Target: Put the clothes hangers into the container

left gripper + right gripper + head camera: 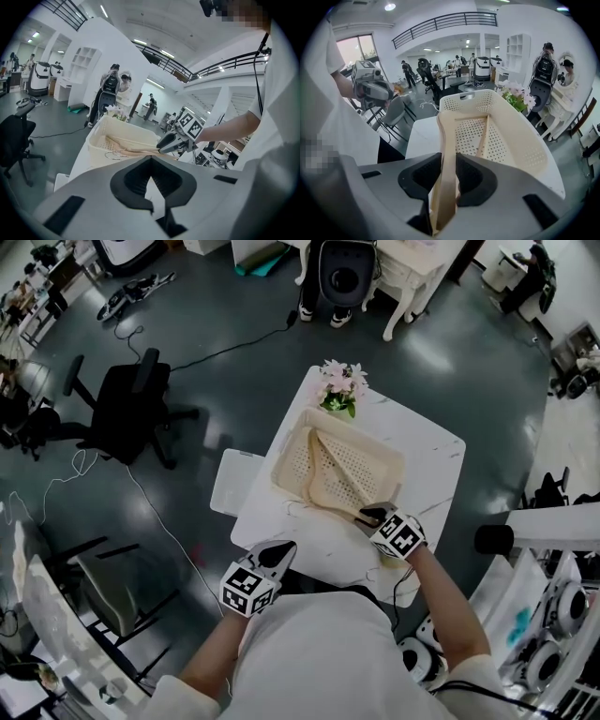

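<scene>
The right claw [375, 518] is clamped on 1 arm of a pale wooden hanger [446, 159]; both ribbed black pads press its flat, smooth faces. From the grip the hanger runs forward over the near rim and down into the basket [295, 460], a cream plastic tub with rounded corners, sloping walls and a floor dotted with small round holes. A second thin wooden bar [482, 136] lies slanted on that perforated floor (whether it belongs to the same hanger cannot be told). The basket sits on a white tabletop [431, 474] with faint marble-like veining; a small bunch of pink flowers [342, 385] with green leaves stands just beyond the basket's far edge. The left claw [272, 554] hangs over the near edge of the tabletop, well apart from the basket; its tips meet, with nothing between them. Each gripper carries a cube with black-and-white square markers; the person's bare forearms reach out of white sleeves.
</scene>
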